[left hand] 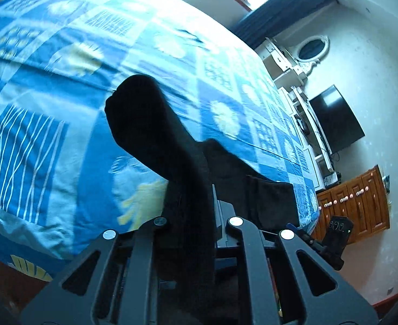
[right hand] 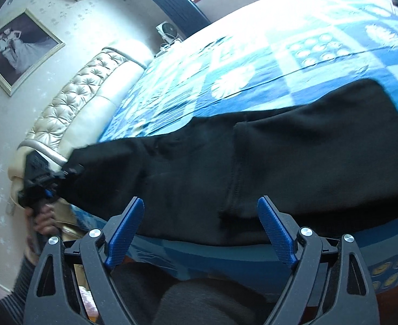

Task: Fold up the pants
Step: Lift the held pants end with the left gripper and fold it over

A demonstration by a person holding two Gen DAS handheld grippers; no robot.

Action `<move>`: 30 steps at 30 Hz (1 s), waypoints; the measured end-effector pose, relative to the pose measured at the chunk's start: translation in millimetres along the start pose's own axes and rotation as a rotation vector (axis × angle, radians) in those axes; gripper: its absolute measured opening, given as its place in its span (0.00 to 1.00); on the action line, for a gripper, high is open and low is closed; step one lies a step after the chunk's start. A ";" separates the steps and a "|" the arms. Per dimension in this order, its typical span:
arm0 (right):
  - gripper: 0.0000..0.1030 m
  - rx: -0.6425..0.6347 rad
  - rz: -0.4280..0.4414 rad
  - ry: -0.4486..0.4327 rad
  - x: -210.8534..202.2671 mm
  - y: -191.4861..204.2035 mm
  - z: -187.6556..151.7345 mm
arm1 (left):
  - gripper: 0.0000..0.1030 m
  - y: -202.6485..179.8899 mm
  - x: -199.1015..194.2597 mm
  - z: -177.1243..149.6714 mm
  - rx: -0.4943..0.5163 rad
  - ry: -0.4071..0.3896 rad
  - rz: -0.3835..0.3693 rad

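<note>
Black pants [right hand: 293, 157] lie across the near edge of the bed. One end of them is raised off the quilt at the left, where my left gripper [right hand: 40, 178] is shut on the fabric. In the left wrist view the pants [left hand: 150, 124] run up out of the left gripper [left hand: 196, 216] and hide its fingertips, and the far end hangs bunched above the bed. My right gripper [right hand: 201, 200] stands open just above the middle of the pants. Its blue pads [right hand: 126, 230] are wide apart with nothing pinched between them.
The bed carries a blue patterned quilt [left hand: 50, 135] and has a tufted cream headboard [right hand: 85, 89] at the left. A hand [right hand: 43, 216] holds the left gripper. A dark TV [left hand: 334, 119] and a wooden cabinet [left hand: 356, 200] stand beyond the foot of the bed.
</note>
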State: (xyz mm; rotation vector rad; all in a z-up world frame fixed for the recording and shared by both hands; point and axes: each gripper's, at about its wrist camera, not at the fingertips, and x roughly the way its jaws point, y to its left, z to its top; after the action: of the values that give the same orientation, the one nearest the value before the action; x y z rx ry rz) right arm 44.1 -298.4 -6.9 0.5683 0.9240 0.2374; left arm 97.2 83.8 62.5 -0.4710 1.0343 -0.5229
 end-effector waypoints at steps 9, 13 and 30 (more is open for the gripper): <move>0.83 0.019 -0.145 -0.032 -32.3 -25.1 1.0 | 0.11 -115.8 37.3 -0.8 0.188 0.029 0.049; 0.83 0.037 -0.208 -0.047 -46.6 -37.8 2.0 | 0.11 -160.2 71.6 -9.9 0.252 0.057 0.072; 0.83 0.150 -0.239 -0.138 -96.4 -98.6 -7.0 | 0.11 -278.0 215.6 -75.2 0.468 0.168 0.223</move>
State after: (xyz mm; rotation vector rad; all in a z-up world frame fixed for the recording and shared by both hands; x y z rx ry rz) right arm -22.8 -418.9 0.8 0.5989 0.8714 -0.0865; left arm 67.9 -274.5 49.1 0.1037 1.0681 -0.5892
